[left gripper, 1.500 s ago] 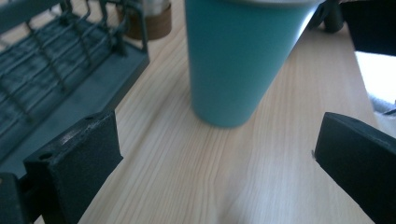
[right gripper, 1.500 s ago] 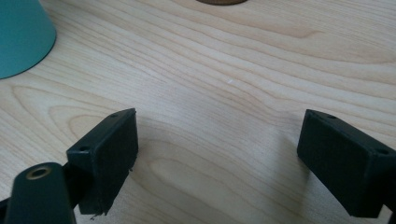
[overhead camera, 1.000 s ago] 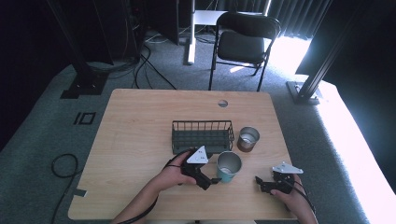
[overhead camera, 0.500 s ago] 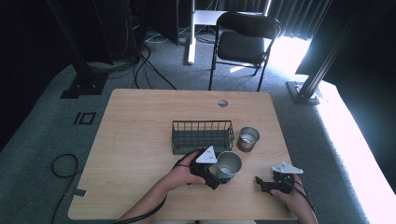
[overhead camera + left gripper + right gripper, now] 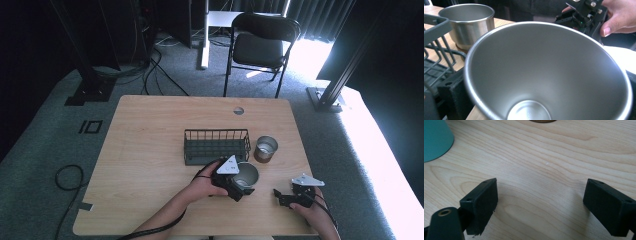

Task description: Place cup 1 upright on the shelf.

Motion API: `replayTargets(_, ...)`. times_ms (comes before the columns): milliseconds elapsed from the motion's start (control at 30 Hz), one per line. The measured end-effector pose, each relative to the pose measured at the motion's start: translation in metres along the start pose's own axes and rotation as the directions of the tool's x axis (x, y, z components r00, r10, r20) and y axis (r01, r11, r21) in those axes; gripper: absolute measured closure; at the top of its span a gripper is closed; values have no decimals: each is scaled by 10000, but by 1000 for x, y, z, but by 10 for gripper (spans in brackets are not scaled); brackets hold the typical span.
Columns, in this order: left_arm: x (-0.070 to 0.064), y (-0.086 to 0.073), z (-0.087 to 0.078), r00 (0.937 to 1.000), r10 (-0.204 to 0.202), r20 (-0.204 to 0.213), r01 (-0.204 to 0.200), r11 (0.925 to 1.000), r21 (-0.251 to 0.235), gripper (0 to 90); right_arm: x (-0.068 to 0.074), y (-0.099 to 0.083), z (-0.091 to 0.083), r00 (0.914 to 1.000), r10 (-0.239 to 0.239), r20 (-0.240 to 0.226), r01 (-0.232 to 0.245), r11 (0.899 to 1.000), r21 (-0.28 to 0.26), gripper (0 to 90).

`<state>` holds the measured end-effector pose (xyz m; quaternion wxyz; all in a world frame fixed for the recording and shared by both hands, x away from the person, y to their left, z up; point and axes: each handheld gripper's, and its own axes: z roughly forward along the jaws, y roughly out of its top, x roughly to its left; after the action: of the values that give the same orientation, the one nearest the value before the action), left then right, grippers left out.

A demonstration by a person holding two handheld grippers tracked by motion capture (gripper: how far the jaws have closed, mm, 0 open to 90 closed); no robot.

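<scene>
The left gripper (image 5: 239, 186) clamps the rim of the light, rigid, slippery teal-sided steel cup (image 5: 246, 175) just ahead, best held at the wall, while the right gripper (image 5: 284, 196) rests open.

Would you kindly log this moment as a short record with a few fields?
left gripper: at the teal cup, fingers around it; a firm grip cannot be told
teal cup: upright, steel inside, just in front of the wire basket
right gripper: open, low over bare table
steel cup: upright, right of the basket
basket contents: none visible
</scene>
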<state>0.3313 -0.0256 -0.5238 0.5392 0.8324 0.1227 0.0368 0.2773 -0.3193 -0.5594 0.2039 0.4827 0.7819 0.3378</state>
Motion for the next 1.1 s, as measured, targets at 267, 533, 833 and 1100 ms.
replayTargets(267,-2,3,6,10000,-87,-15,87,9994,-338,54,0,0,0,10000,-2,1,2,10000,-1,121)
replayTargets(533,-2,7,4,9995,-122,-305,106,9986,-513,93,0,0,0,10000,5,2,-5,10000,-3,121)
replayTargets(833,-2,21,-10,9997,-81,-250,63,9973,-725,94,0,0,0,10000,1,4,-1,10000,-6,121)
replayTargets(1100,-1,32,-22,9995,-252,-164,237,9959,-876,93,0,0,0,10000,-8,5,8,10000,-11,121)
